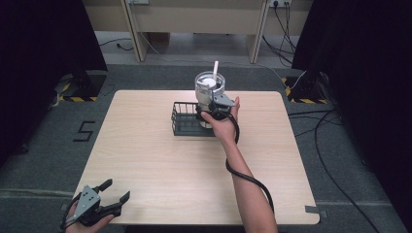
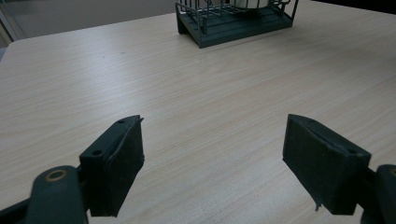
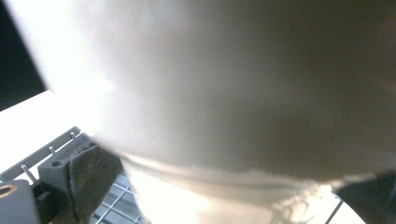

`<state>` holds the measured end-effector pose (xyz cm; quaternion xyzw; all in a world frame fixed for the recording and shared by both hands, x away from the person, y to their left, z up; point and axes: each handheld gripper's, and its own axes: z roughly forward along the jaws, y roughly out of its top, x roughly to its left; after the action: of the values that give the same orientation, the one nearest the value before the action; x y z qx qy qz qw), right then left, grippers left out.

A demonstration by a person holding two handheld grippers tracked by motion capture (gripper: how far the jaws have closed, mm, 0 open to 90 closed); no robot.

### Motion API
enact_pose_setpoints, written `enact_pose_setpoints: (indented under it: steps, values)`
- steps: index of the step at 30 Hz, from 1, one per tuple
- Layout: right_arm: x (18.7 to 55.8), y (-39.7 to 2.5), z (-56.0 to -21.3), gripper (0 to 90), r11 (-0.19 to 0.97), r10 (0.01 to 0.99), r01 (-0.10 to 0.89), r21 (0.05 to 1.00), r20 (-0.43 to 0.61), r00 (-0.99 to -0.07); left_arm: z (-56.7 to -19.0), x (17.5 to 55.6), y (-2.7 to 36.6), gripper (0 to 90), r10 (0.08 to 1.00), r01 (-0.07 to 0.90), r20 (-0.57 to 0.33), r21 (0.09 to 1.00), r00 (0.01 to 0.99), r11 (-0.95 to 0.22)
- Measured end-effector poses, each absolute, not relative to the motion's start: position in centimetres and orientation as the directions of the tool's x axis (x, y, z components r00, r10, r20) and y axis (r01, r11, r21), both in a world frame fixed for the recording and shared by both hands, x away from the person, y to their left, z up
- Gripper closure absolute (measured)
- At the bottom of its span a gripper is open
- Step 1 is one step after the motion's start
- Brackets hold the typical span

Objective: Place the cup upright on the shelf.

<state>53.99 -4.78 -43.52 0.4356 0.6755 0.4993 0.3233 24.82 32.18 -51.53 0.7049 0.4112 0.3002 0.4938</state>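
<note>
A pale, wood-grained table [image 1: 160, 160] with rounded corners is seen from above. Near its far middle, a round clear cup [image 1: 210, 87] with a white straw [image 1: 215, 69] is pinched by the right claw [image 1: 214, 109] above a dark wire basket [image 1: 187, 119]. At the near left edge, the left claw [image 1: 114, 191] is held spread wide, nothing between its flat black pads [image 2: 119, 163].

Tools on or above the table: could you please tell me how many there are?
2. The left tool hovers open at the table's near-left corner; the right tool grips the cup at the wire basket.
</note>
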Motion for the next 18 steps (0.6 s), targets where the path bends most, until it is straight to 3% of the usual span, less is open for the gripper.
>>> enact_pose_setpoints:
  steps: [18]
  values:
    - [50.9, -6.1, -42.6, 4.2, 0.134, 0.908, 0.244, 0.96, -0.021, -0.418, -51.4, 24.8, 32.1, 19.7, 0.877, 0.277, 0.032, 0.943, 0.48, -0.186]
